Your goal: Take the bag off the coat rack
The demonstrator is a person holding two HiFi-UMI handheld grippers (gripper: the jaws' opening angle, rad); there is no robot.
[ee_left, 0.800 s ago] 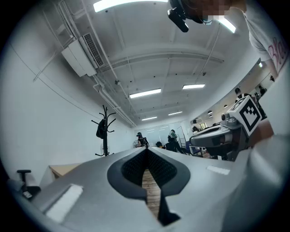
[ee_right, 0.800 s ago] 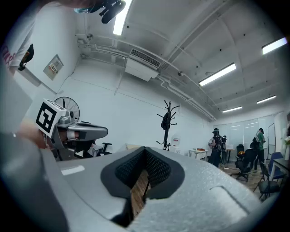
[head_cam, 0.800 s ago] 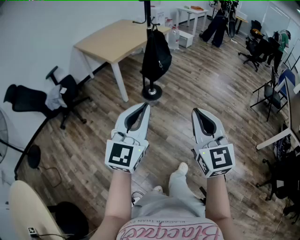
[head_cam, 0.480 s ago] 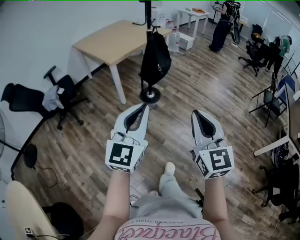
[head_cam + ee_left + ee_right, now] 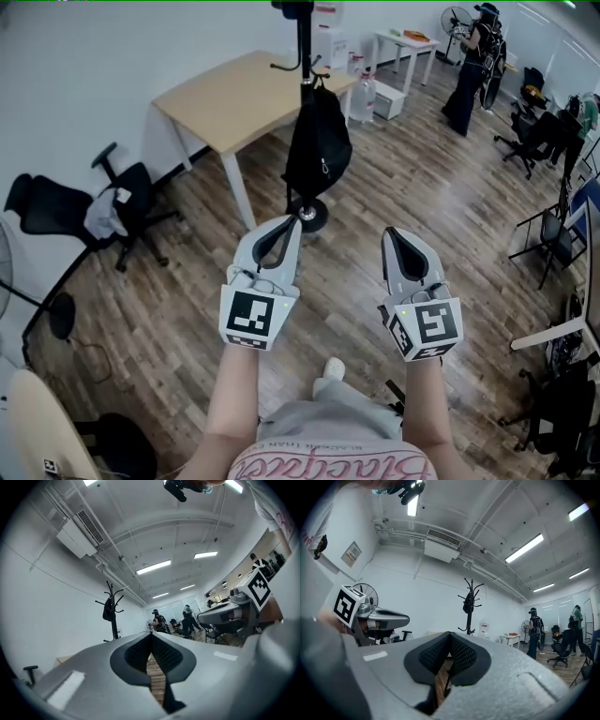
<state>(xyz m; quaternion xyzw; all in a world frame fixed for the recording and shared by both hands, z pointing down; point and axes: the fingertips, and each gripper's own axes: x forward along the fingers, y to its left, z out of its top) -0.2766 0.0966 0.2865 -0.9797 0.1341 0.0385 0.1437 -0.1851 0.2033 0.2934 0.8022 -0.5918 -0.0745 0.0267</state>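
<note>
The grey left hand-held gripper [image 5: 292, 223] and right hand-held gripper [image 5: 390, 234], jaws together and empty, point level toward the black fabric bag [image 5: 319, 150] hanging on the black metal coat rack [image 5: 304, 42], well apart, likely carried closed until within reach.

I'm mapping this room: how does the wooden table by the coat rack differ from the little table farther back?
The wooden table has a tan top; the little table is all white. The little table carries something orange; the wooden table's top looks bare. The wooden table stands beside the coat rack with the bag; the little table stands farther along the wall. Both have white legs.
</note>
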